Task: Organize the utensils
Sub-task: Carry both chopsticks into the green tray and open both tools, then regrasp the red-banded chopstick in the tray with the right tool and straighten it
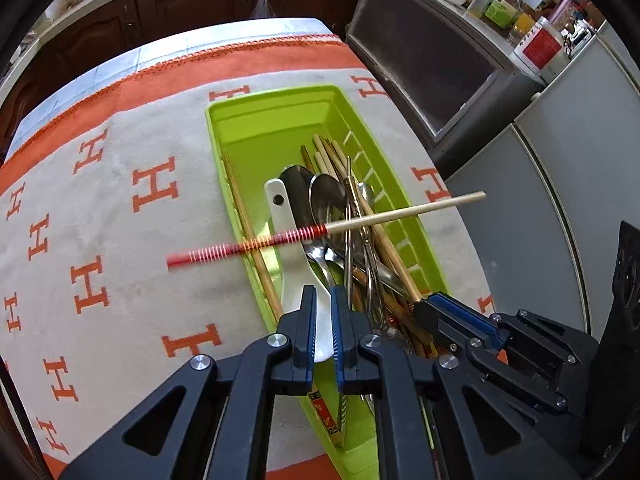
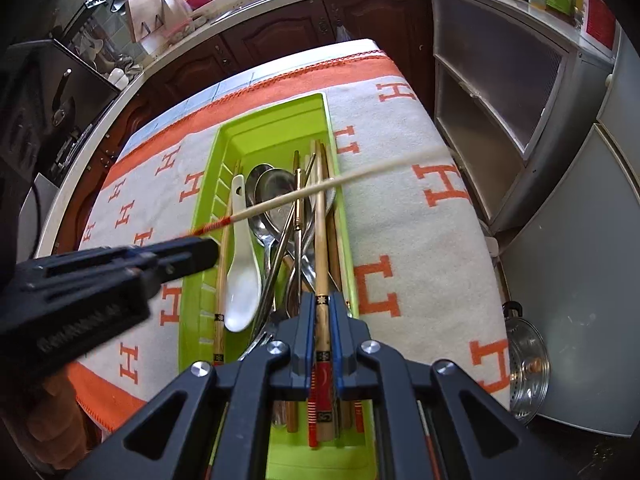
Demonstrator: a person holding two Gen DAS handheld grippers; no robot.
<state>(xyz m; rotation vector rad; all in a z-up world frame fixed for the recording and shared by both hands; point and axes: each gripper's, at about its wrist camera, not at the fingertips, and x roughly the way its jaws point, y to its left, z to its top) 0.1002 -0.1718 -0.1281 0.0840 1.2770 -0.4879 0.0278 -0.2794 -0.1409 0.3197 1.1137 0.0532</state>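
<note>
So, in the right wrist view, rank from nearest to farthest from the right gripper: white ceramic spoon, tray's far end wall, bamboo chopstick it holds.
1. bamboo chopstick, between the right gripper jaws.
2. white ceramic spoon, left, in the tray.
3. tray's far end wall, straight ahead.

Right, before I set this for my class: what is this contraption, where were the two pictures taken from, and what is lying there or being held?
There is no robot here. A person holds a hand-held claw in each hand, and each carries a wide-angle camera looking along its two fingers. One picture looks out from the left claw, the other from the right claw.

On an H-patterned cloth sits a green tray holding a white ceramic spoon, metal spoons and wooden chopsticks. A red-striped chopstick lies crosswise over the tray.

The right claw grips a patterned chopstick. Whether the left claw grips anything is unclear.
</note>
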